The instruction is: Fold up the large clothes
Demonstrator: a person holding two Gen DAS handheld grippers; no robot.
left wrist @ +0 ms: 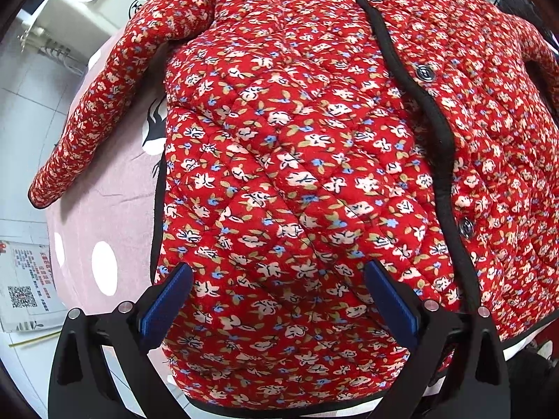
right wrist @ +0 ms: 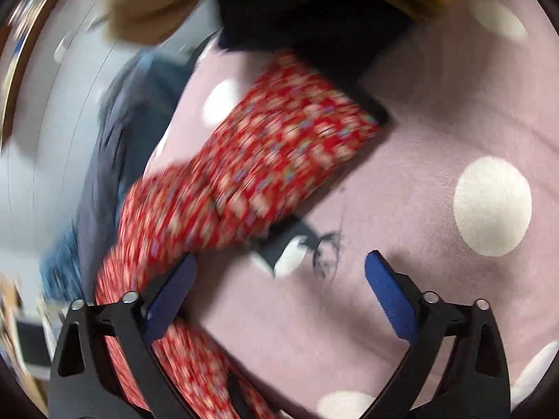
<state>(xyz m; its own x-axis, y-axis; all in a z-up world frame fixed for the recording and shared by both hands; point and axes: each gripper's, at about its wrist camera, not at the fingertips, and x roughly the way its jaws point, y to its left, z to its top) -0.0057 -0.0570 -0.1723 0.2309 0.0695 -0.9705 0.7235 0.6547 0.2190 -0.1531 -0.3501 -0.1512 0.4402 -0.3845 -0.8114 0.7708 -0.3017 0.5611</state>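
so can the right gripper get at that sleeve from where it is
Probably yes. The right gripper is open, and the sleeve lies flat on the pink cloth just ahead, its edge by the gripper's left finger. Nothing lies between them, though the right view is motion-blurred.

Left gripper spread wide, red quilted jacket bulks right between and ahead, no gap there. Bare pink dotted cover open toward the table's left edge, between jacket body and its left sleeve. Right gripper apart, cover free ahead; blurred right sleeve crosses beside one finger; dark clothes block far edge.
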